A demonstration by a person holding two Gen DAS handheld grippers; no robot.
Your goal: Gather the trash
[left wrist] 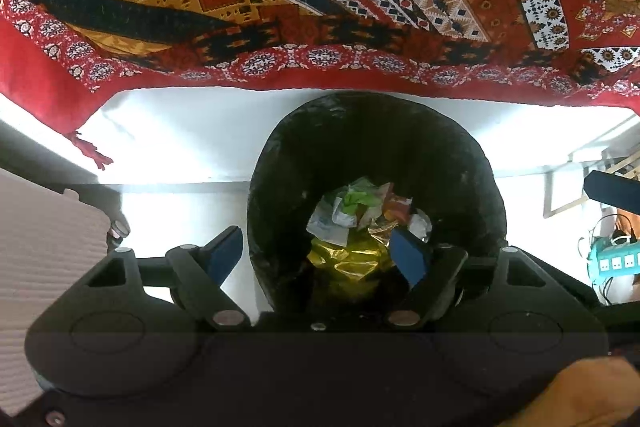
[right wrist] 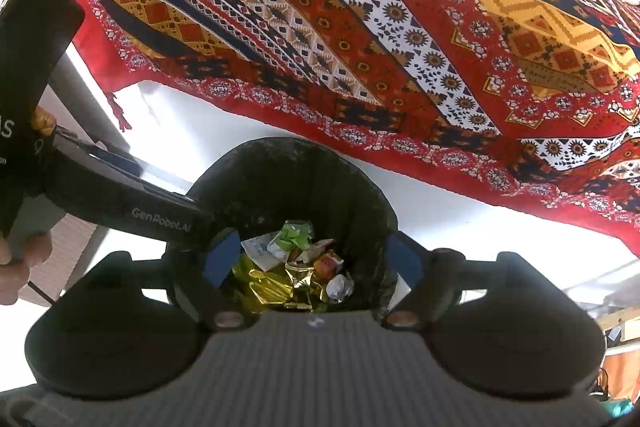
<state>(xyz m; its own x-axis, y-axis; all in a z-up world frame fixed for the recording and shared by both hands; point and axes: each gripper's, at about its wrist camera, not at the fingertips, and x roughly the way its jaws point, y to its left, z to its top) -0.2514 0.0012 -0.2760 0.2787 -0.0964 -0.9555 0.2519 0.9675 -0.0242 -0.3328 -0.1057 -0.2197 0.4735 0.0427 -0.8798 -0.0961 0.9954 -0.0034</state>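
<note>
Trash fills the black bin, over which both the left hand-held gripper and right hand-held gripper point steeply down, jaws released and empty.

**Left gripper open above the filled bin**

The left gripper points down into a black bin, its blue-padded fingers spread wide with nothing between them. At the bottom of the bin lie crumpled wrappers and a gold foil bag. Beyond the bin, a red patterned cloth hangs over a white edge. A teal power strip sits at far right.
</note>
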